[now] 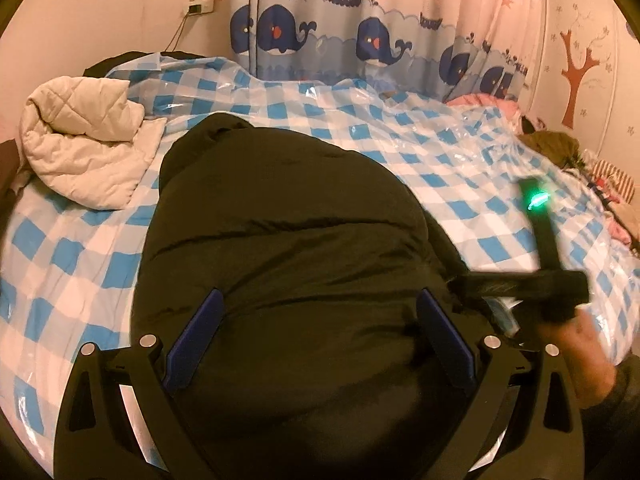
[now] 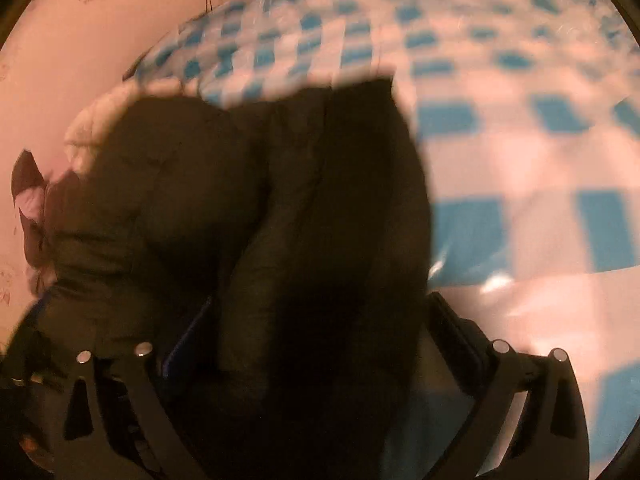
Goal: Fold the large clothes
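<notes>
A large black puffy jacket [image 1: 288,216] lies bunched on a bed covered with a blue-and-white checked plastic sheet [image 1: 400,120]. My left gripper [image 1: 320,296] hovers wide open over the near end of the jacket, and its blue pads [image 1: 200,340] hold nothing. At the jacket's right edge a hand [image 1: 584,344] holds the right gripper [image 1: 480,286], which shows a green light. The right wrist view is blurred. There the jacket [image 2: 280,200] fills the gap of the right gripper [image 2: 320,300], whose fingers stand wide apart and open.
A cream quilted garment [image 1: 84,148] lies crumpled at the bed's far left. Mixed clothes [image 1: 560,144] are piled at the far right by the wall. A whale-print curtain [image 1: 360,40] hangs behind the bed, with a wall socket [image 1: 198,0] and cable to its left.
</notes>
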The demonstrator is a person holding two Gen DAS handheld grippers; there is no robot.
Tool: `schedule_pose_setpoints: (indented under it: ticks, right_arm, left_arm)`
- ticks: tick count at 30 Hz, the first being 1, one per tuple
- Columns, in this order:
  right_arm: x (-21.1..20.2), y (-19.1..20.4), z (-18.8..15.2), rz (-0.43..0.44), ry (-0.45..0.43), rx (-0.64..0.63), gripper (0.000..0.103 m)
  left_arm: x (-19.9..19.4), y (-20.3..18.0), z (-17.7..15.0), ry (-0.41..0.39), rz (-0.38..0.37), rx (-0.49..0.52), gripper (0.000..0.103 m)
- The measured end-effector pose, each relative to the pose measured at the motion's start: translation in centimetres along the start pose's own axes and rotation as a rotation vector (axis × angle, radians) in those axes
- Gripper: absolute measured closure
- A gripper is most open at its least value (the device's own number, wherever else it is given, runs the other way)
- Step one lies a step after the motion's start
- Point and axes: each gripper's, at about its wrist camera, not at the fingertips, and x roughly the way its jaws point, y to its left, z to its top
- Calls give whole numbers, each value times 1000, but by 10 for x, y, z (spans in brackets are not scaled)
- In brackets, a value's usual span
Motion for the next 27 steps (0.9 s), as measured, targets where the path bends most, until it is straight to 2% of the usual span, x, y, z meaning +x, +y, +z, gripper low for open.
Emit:
schedule_pose_setpoints:
  ticks: [2,4,7,9,11,13,15,17,19,20,21,23,25,27]
  right_arm:
    - [-42,14,-10,13,-74,-42,6]
    - [-71,17,-28,50,-92,-36,6]
    - [-77,3,-58,167,8,73,6]
    - [-68,1,-77,122,58,54,6]
    - [-36,5,-96,83,191,-11,6]
    - [-44,8,-98,78,178,-18,6]
    - [-75,3,-93,171,78,46,6]
    - [-92,-11,-90,145,26,89,6]
    - [-82,-32,-91,181,73,190,6]
    - [-70,-47,-97,208,122,275,6]
    - [-67,-51,-102,229,124,292,6]
    - [-68,-54,-102,262,120,317,6]
    - [-66,-47,-101,310,149,320,6]
    - [-60,-31,-95,231,182,225,6]
  left_arm:
    - [-15,14,0,-40,5,-22,10]
    - [-29,30,0,-70,-11,-69,10]
    - [-38,65,-4,-53,-80,-222,10]
    - [-38,81,-9,-27,-116,-318,10]
    - [-30,82,-14,24,-125,-319,10]
    - [-26,74,-16,49,-106,-277,10]
    - [-36,72,-16,15,-112,-267,10]
    - [-41,74,-17,1,-106,-282,10]
    - [-39,77,-18,24,-114,-308,10]
    - [-38,78,-19,38,-101,-312,10]
    - [-38,79,-19,47,-71,-310,10]
    - [-36,89,-22,67,-57,-348,10]
    - [-25,101,-27,127,-89,-416,10]
    - [-10,112,-34,182,-116,-482,10]
